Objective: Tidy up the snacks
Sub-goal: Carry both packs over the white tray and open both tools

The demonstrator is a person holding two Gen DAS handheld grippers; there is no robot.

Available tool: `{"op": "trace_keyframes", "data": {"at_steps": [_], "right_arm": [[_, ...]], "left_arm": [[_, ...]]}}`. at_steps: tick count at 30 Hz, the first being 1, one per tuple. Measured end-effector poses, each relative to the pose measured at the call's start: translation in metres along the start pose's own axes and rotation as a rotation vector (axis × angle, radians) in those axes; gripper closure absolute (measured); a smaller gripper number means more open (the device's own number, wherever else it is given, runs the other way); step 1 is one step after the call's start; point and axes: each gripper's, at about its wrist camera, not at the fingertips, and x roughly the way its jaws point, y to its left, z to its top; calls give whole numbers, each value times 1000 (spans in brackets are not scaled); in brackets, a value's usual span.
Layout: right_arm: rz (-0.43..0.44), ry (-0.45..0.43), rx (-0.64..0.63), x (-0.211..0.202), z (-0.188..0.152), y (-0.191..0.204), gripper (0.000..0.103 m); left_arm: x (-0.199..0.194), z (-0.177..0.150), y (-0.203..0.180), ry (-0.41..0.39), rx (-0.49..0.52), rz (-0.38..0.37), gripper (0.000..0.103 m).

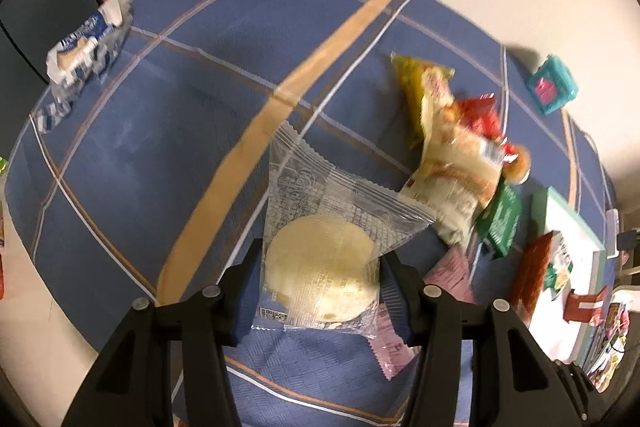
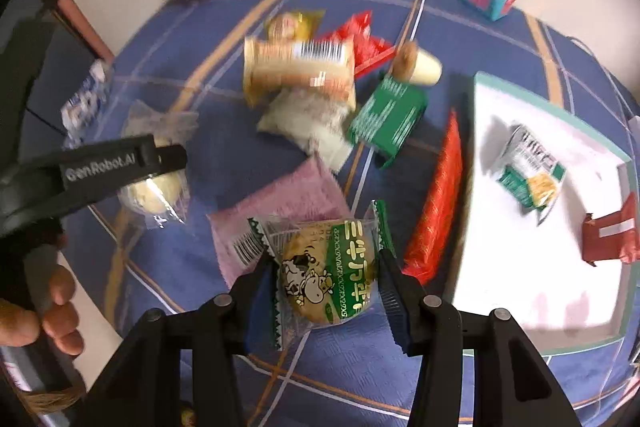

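Blue checked tablecloth (image 2: 168,99) carried a white tray (image 2: 520,247) at the right, two packets inside. Loose snack pile (image 2: 304,83) lay mid-cloth. Left gripper (image 1: 320,275) pinched a clear-wrapped pale cake (image 1: 320,267) above the cloth; right gripper (image 2: 326,279) pinched a green-edged cookie packet (image 2: 328,275) beside the tray.
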Motion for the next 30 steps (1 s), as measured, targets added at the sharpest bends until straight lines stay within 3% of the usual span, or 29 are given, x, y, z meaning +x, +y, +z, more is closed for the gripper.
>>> {"op": "trace_keyframes", "data": {"at_steps": [6, 11, 17, 23, 30], "right_arm": [[11, -58, 31, -33, -1, -14, 51], [-39, -62, 88, -40, 3, -31, 51], [-142, -75, 204, -51, 0, -80, 51], [-235, -48, 354, -64, -18, -149, 51], [-291, -29, 477, -73, -36, -206, 51]], "left_arm": [[-13, 3, 4, -48, -14, 12, 47], [-24, 3, -3, -93, -20, 33, 47], [-34, -2, -24, -125, 15, 27, 47], [-36, -20, -77, -116, 150, -32, 47], [-29, -61, -165, -72, 381, -96, 47]]}}
